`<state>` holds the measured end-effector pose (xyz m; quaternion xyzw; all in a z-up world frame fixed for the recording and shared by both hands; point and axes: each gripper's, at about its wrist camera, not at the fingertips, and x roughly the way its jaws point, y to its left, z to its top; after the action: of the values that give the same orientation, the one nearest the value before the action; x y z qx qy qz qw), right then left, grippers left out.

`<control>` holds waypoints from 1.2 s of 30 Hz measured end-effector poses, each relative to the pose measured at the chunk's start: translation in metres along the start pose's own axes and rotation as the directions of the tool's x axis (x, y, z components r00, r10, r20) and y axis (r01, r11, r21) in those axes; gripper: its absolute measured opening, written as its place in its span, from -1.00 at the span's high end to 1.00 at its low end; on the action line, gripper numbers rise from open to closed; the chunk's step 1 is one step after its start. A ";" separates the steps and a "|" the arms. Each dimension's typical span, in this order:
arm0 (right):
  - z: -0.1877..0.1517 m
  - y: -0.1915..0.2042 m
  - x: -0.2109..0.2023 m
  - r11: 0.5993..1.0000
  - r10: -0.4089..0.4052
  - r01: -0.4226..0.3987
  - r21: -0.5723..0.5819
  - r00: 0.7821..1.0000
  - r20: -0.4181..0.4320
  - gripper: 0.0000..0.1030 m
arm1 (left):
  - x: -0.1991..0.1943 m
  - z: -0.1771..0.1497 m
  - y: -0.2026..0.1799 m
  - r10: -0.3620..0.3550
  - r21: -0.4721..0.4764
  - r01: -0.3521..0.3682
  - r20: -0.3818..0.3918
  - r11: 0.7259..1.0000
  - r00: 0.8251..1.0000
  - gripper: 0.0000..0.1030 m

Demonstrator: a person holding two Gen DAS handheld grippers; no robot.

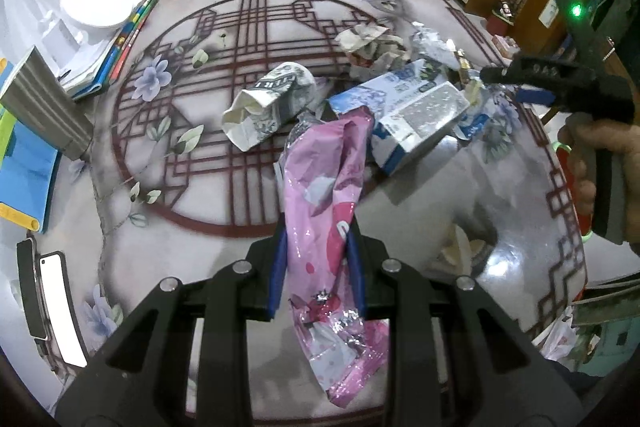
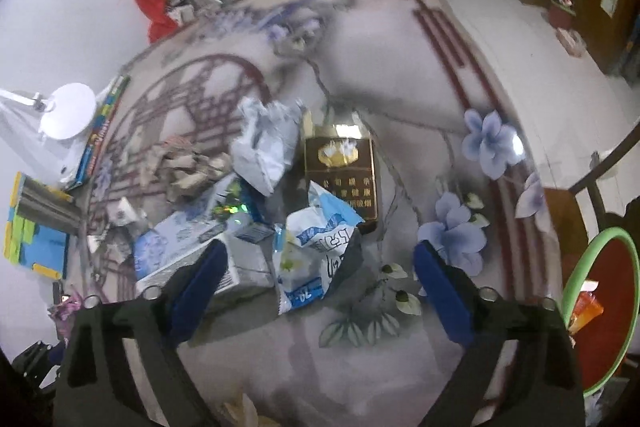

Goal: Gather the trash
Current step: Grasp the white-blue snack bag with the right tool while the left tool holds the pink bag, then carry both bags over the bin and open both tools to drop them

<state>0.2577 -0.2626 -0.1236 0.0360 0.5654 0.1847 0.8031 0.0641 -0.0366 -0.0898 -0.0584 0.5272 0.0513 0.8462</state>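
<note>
Between my left gripper's [image 1: 316, 271] jaws hangs a pink wrapper [image 1: 324, 187], pinched tight above the counter [image 1: 420, 195]. My right gripper [image 2: 320, 279], jaws wide and empty, hovers over a white-and-blue wrapper [image 2: 316, 247]; I'd straddle its crumpled middle before closing. Beyond lie a blue box [image 1: 408, 115], dark packet [image 2: 340, 179] and crumpled paper [image 1: 372, 43], blurred. A green-rimmed bin [image 2: 600, 311] is cut off.

My count of the litter:
One pink wrapper [image 1: 320, 195], one brown cigarette pack [image 2: 340, 179], one blue-white carton [image 1: 412, 115], two phones [image 1: 48, 303].
</note>
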 end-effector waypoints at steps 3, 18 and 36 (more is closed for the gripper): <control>-0.001 0.000 0.013 1.000 -0.010 0.010 0.008 0.999 -0.032 -0.45 | 0.003 0.004 0.004 -0.012 0.000 0.012 -0.001 1.000 1.000 0.49; -0.014 0.010 0.012 0.999 0.003 -0.006 -0.052 0.999 -0.050 0.69 | -0.002 0.013 -0.003 -0.032 0.011 0.032 0.022 0.999 0.999 0.50; -0.041 -0.011 -0.100 0.997 -0.016 0.025 -0.079 0.994 0.109 0.70 | -0.028 0.036 -0.071 -0.114 0.099 0.105 0.094 0.990 0.989 0.50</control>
<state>0.1935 -0.3128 -0.0517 0.0079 0.5137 0.1965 0.8351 0.0941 -0.1020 -0.0453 -0.0451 0.4825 -0.0173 0.8746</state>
